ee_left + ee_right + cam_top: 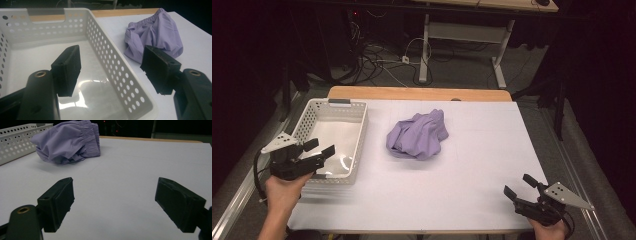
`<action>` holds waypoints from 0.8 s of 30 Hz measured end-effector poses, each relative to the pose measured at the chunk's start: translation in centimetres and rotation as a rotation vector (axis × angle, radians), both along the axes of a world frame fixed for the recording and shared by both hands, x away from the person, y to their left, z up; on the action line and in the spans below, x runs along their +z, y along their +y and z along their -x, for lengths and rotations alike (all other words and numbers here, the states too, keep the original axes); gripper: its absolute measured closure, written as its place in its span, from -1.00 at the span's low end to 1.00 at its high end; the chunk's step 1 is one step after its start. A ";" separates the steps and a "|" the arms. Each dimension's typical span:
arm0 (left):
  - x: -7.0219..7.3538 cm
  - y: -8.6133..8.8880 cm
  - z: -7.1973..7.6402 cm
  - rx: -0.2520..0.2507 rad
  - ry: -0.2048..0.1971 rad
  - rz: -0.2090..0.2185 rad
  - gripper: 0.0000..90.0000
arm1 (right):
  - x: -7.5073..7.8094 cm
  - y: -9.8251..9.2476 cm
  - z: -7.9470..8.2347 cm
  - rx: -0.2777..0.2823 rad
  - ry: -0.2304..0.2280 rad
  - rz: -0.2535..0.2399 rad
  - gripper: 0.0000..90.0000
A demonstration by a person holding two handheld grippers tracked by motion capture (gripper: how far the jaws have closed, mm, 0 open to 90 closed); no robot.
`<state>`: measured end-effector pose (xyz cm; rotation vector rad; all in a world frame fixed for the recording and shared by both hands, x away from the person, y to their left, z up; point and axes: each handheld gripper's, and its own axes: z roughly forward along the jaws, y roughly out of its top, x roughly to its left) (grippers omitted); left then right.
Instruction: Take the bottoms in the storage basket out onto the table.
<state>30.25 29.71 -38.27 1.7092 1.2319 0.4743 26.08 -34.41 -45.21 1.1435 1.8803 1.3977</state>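
**Gripper rigs, both hands**

Left gripper [318, 152]: black body, 2 blocky black jaws, grey three-cornered plate on top with dark dots, black cable looping off its side. Right gripper [518, 185]: same black build, same grey plate with dots. Gripper views: brass-ringed screw hole on each jaw arm, matte rectangular pads [67, 70]. Forearms bare, no sleeves.

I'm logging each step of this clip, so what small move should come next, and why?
Probably the left gripper should swing from over the white basket toward the crumpled purple garment. Its jaws stand open with nothing between them, the garment lies loose on the table beside the basket, and the right gripper, also open, sits farther off.
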 end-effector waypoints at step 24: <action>-1.6 1.3 1.7 0.050 -0.032 0.007 -0.31 | 0.0 0.0 0.0 -0.005 -0.002 -0.005 -0.64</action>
